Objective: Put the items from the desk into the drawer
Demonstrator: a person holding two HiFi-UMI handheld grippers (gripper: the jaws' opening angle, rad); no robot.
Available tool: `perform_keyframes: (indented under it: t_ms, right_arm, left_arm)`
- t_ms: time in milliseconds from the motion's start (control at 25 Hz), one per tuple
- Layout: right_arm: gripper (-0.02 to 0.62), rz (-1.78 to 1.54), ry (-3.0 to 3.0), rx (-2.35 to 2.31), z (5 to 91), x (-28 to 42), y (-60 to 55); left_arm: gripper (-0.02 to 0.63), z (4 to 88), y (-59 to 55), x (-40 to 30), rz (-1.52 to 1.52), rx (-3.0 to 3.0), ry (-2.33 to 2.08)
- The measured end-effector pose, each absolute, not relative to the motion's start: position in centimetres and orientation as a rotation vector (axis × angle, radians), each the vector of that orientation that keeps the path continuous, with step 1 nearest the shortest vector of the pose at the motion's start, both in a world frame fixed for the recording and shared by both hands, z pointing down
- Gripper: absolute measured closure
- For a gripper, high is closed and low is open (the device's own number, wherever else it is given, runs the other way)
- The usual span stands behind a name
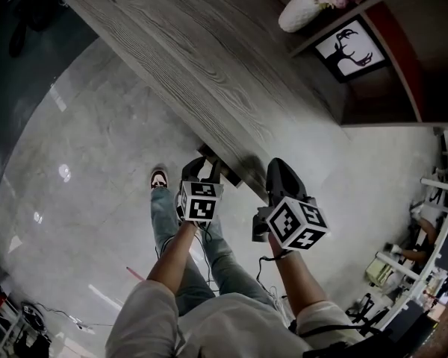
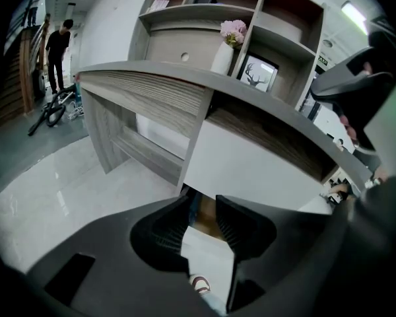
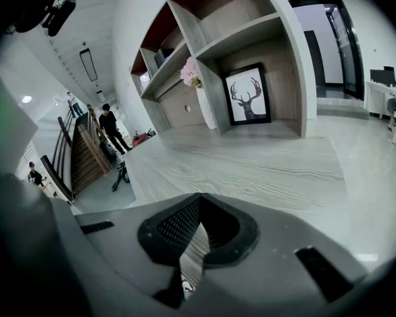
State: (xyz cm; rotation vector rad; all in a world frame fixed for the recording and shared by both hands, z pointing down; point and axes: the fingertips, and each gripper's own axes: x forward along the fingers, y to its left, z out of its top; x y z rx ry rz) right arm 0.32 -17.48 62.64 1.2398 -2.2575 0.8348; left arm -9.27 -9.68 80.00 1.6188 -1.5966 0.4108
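"Holding both forearms bent and low, the person has the left gripper [image 2: 202,207] and the right gripper [image 3: 199,202] side by side at the near edge of the desk [image 1: 179,58], jaws aimed forward."

"And the jaws?"

"Left pair stands apart, only floor [image 1: 82,148] and a shoe [image 2: 199,284] showing through the gap. Right pair meets at the tips, gripping nothing."

"Same height?"

"No. The right one looks out over the desk top; the left one sits lower and looks under it."

"What's the desk like?"

"Long grey top with wood grain. Beneath it a wood-fronted band [image 2: 148,98] runs beside a white panel [image 2: 251,170]; whether either is the drawer I cannot tell."

"Anything around?"

"Beyond the desk a shelf unit [image 3: 302,78] carries a white vase [image 1: 299,10] of pink flowers and a framed deer picture [image 1: 351,47]. Well past the desk's far end a person in black [image 2: 58,45] stands on the pale floor. The desk's edge is just ahead of both grippers."
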Motion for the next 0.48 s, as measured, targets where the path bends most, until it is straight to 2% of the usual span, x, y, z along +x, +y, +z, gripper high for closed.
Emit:
perform_keyframes:
  t_ms: [480]
  right_arm:
    - [0.597, 0.841, -2.264, 1.255, 61.1, -0.5, -17.0]
  left_arm:
    - [0.472, 75.5, -7.7, -11.0, 0.38, 1.59, -1.636]
